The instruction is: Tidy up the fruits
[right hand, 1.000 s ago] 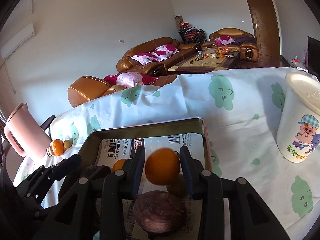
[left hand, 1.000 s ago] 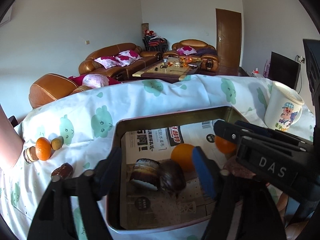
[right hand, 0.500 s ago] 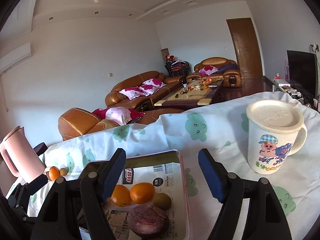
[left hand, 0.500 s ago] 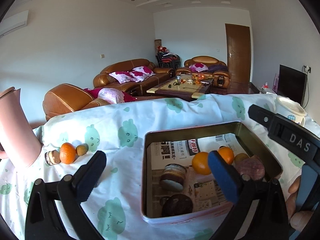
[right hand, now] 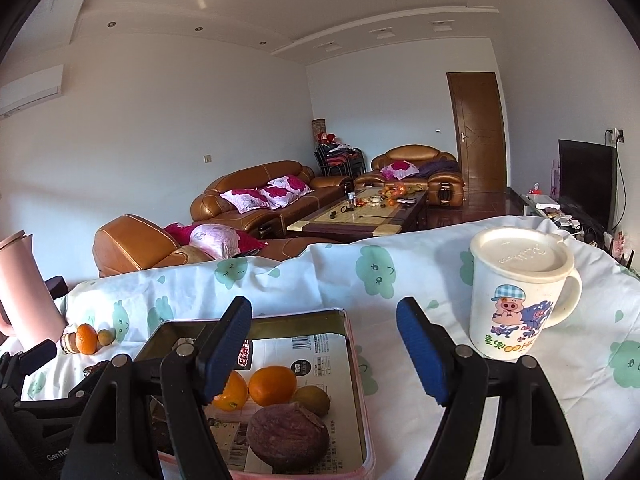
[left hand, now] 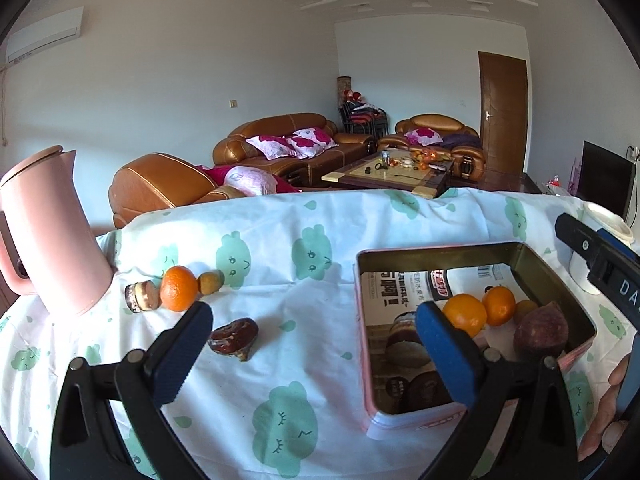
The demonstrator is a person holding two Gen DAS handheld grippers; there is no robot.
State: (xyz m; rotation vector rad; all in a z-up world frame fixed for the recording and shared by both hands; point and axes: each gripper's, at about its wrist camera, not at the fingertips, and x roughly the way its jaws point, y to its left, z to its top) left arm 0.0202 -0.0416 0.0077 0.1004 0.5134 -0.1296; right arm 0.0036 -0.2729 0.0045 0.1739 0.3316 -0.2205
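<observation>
Left wrist view | both grippers, left gripper (left hand: 310, 326) and right gripper (right hand: 324, 344), spread, empty | next: center jaws around loose orange (left hand: 179, 288), descend squarely, avoid kettle (left hand: 48, 232) | drop in tin (left hand: 436, 254)

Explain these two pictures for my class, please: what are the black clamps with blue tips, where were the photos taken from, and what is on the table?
No robot: a person holds two hand-held grippers, each carrying a camera looking along its fingers. One picture is from the left gripper, one from the right gripper. Both are open and hold nothing. On the tablecloth a tin holds two oranges and a purple fruit. Outside lie another orange, a pink jug and a lidded mug.
</observation>
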